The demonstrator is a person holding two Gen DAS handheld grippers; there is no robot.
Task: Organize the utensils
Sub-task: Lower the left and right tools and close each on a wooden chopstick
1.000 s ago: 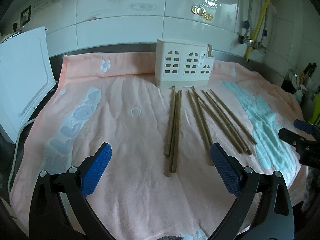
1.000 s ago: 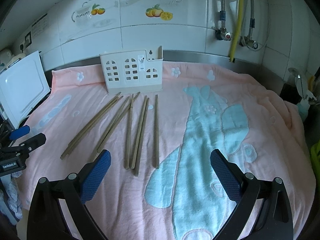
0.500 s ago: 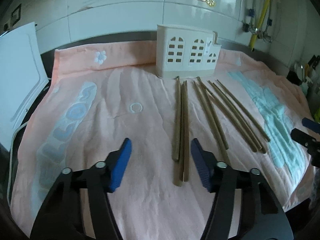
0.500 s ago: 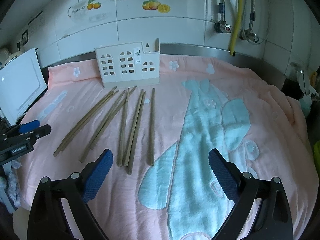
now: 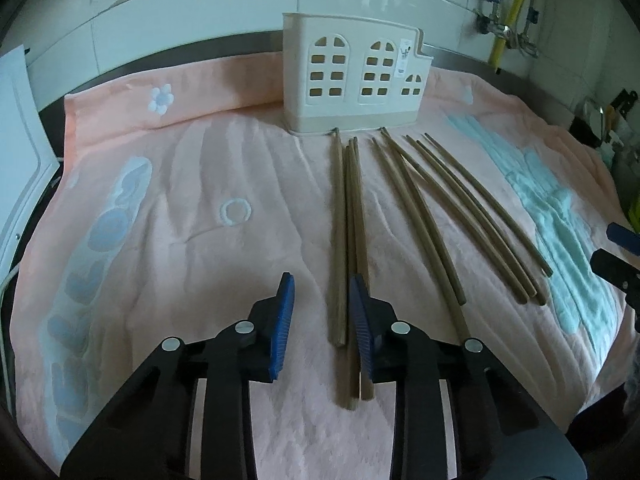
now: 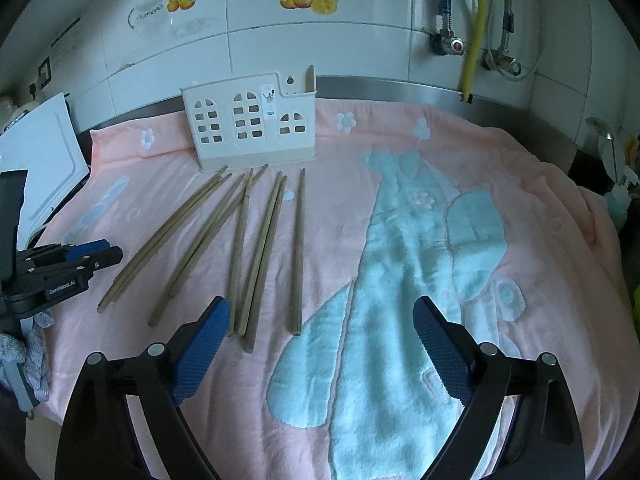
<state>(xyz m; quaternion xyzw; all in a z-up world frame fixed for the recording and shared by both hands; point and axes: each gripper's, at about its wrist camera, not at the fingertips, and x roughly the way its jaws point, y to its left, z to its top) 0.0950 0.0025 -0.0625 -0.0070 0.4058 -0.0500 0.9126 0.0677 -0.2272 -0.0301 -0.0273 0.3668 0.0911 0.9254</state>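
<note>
Several brown chopsticks (image 5: 346, 232) (image 6: 240, 240) lie side by side on a pink towel (image 5: 180, 200), tips toward a cream house-shaped utensil holder (image 5: 352, 80) (image 6: 248, 128) at the back. My left gripper (image 5: 322, 312) hovers low over the near ends of the leftmost group. Its jaws are closing, with one chopstick's end in the gap and the blue pads (image 5: 285, 320) clear of it. My right gripper (image 6: 320, 340) stands wide above the towel, its jaws closing slightly. The near ends of the rightmost chopsticks show between its fingers, untouched.
A white board (image 5: 20, 140) (image 6: 44, 152) leans at the towel's left edge. A tiled wall with a yellow pipe (image 6: 474, 28) and taps stands behind. Bottles and a spoon (image 6: 616, 172) crowd the right edge. Each gripper shows at the other view's side (image 6: 108, 252) (image 5: 616, 248).
The left gripper has come forward and down over the leftmost chopsticks, and its jaws have narrowed from wide apart to a small gap. The right gripper has hardly moved.
</note>
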